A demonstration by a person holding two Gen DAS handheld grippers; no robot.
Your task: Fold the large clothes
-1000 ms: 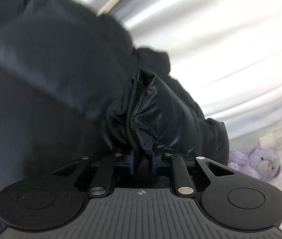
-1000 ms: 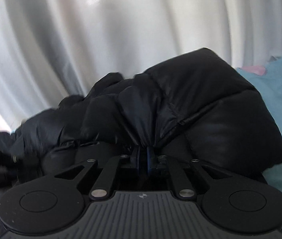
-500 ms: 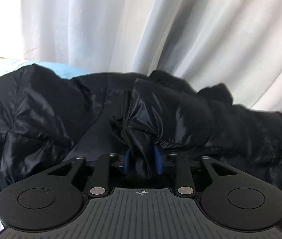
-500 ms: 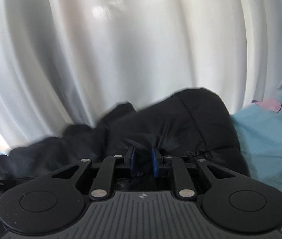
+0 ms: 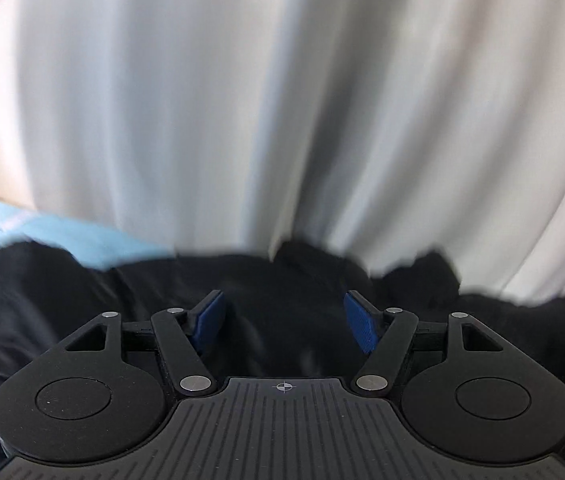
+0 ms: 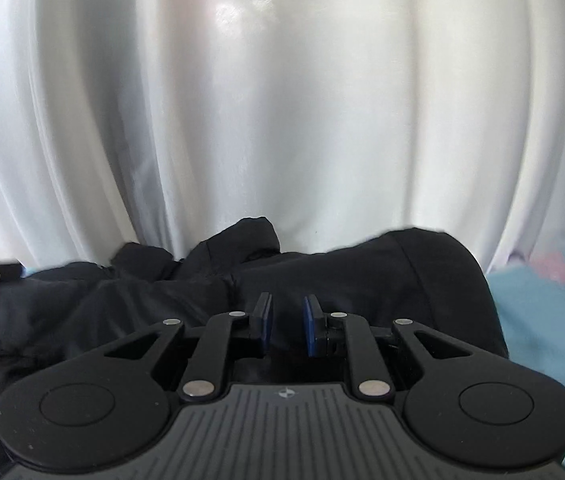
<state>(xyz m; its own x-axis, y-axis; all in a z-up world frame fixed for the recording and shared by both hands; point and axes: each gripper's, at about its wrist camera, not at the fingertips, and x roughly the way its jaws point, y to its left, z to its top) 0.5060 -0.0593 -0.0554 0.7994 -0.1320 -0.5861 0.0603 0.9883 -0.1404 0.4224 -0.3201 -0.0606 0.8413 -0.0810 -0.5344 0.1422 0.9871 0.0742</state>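
Note:
The black puffer jacket (image 5: 82, 320) lies crumpled on a light blue sheet (image 5: 62, 236) in front of a white curtain. In the left wrist view my left gripper (image 5: 284, 318) hovers just above the jacket. Its jaws are opening wide, and no fabric is caught between the blue pads (image 5: 208, 316). In the right wrist view the jacket (image 6: 402, 280) forms a rounded mound. My right gripper (image 6: 287, 320) is over it with a narrow gap between its pads (image 6: 309, 326). I see no fold pinched there.
A white pleated curtain (image 5: 282, 100) fills the background close behind the jacket, and it also fills the right wrist view (image 6: 282, 120). The blue sheet (image 6: 542, 320) extends to the right, with a pink item (image 6: 554, 270) at its far edge.
The left gripper let go of the jacket fold and spread wide. The right pads parted from the fabric they had pinched. Both views swung up toward the curtain, and the jacket settled lower.

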